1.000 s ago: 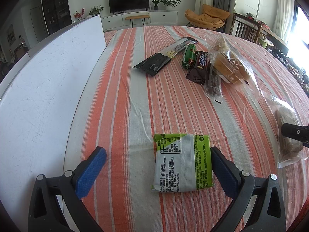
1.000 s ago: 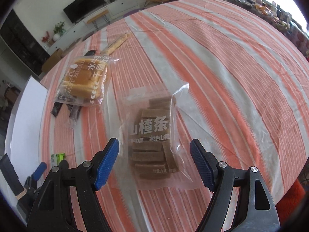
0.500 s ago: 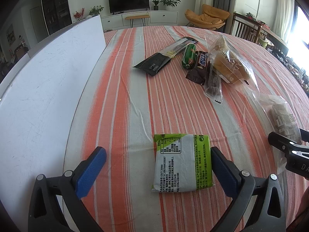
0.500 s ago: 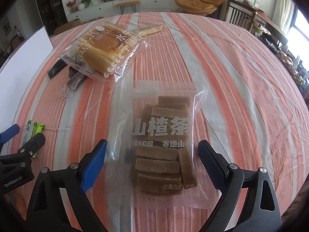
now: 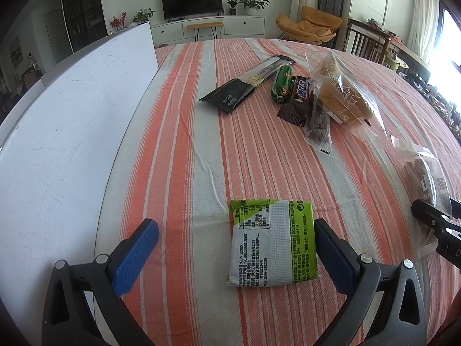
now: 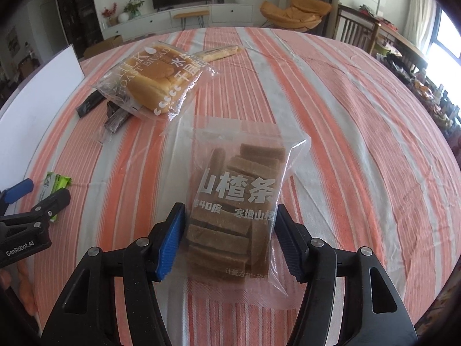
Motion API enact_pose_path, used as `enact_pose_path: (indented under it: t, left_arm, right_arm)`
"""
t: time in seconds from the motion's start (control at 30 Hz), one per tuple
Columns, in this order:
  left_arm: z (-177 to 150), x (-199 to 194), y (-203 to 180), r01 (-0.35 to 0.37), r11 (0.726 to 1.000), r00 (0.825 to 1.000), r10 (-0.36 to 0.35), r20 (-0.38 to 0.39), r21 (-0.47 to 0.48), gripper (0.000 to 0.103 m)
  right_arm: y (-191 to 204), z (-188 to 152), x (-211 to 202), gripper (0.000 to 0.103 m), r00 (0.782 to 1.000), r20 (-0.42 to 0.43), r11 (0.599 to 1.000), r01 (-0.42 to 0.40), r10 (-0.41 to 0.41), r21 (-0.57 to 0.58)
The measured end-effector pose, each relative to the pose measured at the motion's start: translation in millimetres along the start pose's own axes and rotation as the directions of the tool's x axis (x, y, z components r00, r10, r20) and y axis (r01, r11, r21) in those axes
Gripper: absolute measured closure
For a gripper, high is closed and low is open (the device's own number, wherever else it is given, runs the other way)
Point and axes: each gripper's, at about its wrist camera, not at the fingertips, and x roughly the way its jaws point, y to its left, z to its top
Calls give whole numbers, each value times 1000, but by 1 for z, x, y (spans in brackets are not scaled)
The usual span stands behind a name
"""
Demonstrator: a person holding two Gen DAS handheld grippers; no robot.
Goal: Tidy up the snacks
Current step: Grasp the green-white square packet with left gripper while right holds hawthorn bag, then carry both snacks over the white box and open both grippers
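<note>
Centrally, the right gripper [image 6: 227,240] is closing on a clear bag of brown strips [image 6: 239,201]; the left gripper [image 5: 236,255] is spread.

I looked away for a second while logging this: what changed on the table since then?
The right gripper rolled level and is closing around the clear bag of brown strips, pads at its sides. The left gripper stayed open by the green packet; the other snacks stayed put.
</note>
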Motion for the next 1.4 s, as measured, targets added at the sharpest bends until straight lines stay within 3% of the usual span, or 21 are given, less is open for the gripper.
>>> enact_pose_path:
  t: [0.17,0.27,0.3,0.47,0.53,0.67,0.8,0.97,1.07,1.13,1.2,1.33,1.4]
  left_arm:
    - [7,-1,-8,94,989,987,-77,-140,113,1]
    - [3,-12,-11,113,982,988,-95,-122,153,27]
    - [2,-16,-13,115,980,989,-98,-111,164,47]
    - [0,-21,-9,113,984,991,-101,-92,136,54]
    - [-2,-29,-5,167,983,983,-161,-85,81,54]
    - [-8,-62,6,296,955,953,-297,-50,-28,54]
    - [-16,-104,13,398,915,917,-399,-6,-72,54]
    - [-17,-168,31,486,868,874,-481,75,-100,54]
    - [-16,-213,60,530,838,845,-509,166,-128,54]
    - [-12,-242,88,532,834,837,-493,237,-148,54]
    - [-11,-268,120,499,849,847,-436,305,-172,54]
    - [-15,-299,193,308,914,901,-191,389,-264,54]
    - [-19,-295,230,202,918,924,-63,376,-342,54]
  right_arm:
    - [-23,3,-6,44,992,-59,991,-106,111,82]
    - [-47,-2,-13,45,973,-65,959,-205,221,193]
    - [-54,-4,-14,45,965,-63,945,-233,254,227]
    - [-78,-23,-24,45,918,-17,855,-363,397,370]
    - [-82,-30,-29,45,891,11,808,-416,453,417]
    - [-87,-39,-32,45,835,52,713,-498,547,493]
    - [-86,-37,-35,45,788,89,637,-553,609,537]
    - [-59,-20,-55,45,735,110,608,-626,669,488]
    - [-27,1,-78,45,696,112,606,-683,709,409]
    - [1,19,-95,45,664,103,600,-723,741,344]
    - [38,37,-113,45,628,79,591,-762,774,266]
    - [130,67,-140,45,541,-14,539,-835,841,109]
    - [177,74,-147,45,519,-68,522,-852,852,46]
